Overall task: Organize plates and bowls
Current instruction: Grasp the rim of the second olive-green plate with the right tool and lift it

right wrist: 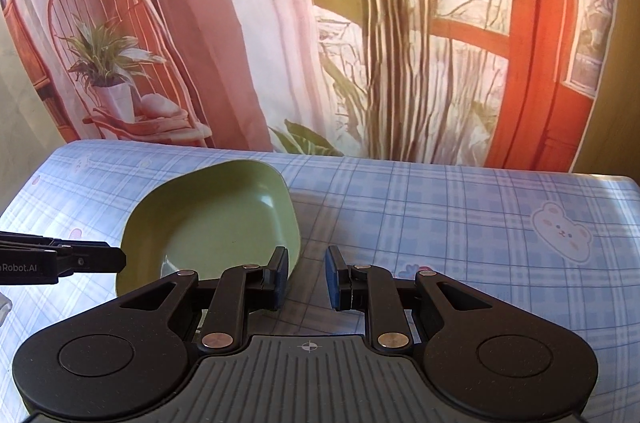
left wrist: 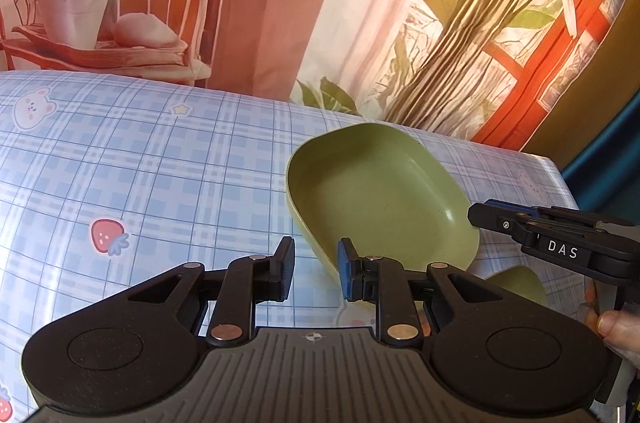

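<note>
A green squarish plate (left wrist: 380, 199) lies on the blue checked tablecloth; it also shows in the right wrist view (right wrist: 212, 219). My left gripper (left wrist: 316, 273) is open and empty, its right finger at the plate's near rim. A second green dish (left wrist: 520, 283) peeks out behind that finger, mostly hidden. My right gripper (right wrist: 306, 281) is open and empty, just right of the plate's near corner. In the left wrist view the right gripper (left wrist: 480, 213) reaches in from the right over the plate's edge. In the right wrist view the left gripper (right wrist: 116, 259) comes in from the left.
The table (right wrist: 460, 223) carries a blue plaid cloth with bears and strawberries. A printed backdrop (right wrist: 360, 23) of curtains, plants and a chair hangs right behind its far edge. The table's right edge (left wrist: 560, 175) is close to the plate.
</note>
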### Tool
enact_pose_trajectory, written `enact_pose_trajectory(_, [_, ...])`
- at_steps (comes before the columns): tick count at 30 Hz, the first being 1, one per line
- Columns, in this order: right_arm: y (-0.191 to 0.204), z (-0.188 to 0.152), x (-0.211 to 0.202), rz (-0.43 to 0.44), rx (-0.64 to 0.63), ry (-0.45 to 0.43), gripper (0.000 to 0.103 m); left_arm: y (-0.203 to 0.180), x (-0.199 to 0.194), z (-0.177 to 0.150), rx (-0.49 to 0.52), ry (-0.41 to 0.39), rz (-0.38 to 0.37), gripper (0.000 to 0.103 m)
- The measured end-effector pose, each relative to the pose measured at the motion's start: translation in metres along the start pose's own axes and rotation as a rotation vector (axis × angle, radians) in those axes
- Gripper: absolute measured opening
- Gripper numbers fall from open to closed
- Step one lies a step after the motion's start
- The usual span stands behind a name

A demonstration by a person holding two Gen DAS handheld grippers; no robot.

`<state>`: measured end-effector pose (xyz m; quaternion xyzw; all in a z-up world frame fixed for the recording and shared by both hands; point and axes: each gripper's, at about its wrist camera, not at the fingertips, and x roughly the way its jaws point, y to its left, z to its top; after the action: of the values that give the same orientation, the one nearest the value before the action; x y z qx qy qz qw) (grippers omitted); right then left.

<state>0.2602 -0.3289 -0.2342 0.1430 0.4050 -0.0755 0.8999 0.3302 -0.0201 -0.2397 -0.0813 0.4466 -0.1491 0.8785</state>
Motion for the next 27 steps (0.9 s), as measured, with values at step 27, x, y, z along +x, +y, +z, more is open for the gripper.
enact_pose_trajectory(27, [0.007, 0.006, -0.035, 0.029, -0.006, -0.084, 0.009, -0.029, -0.034, 0.020, 0.082, -0.067, -0.037, 0.020])
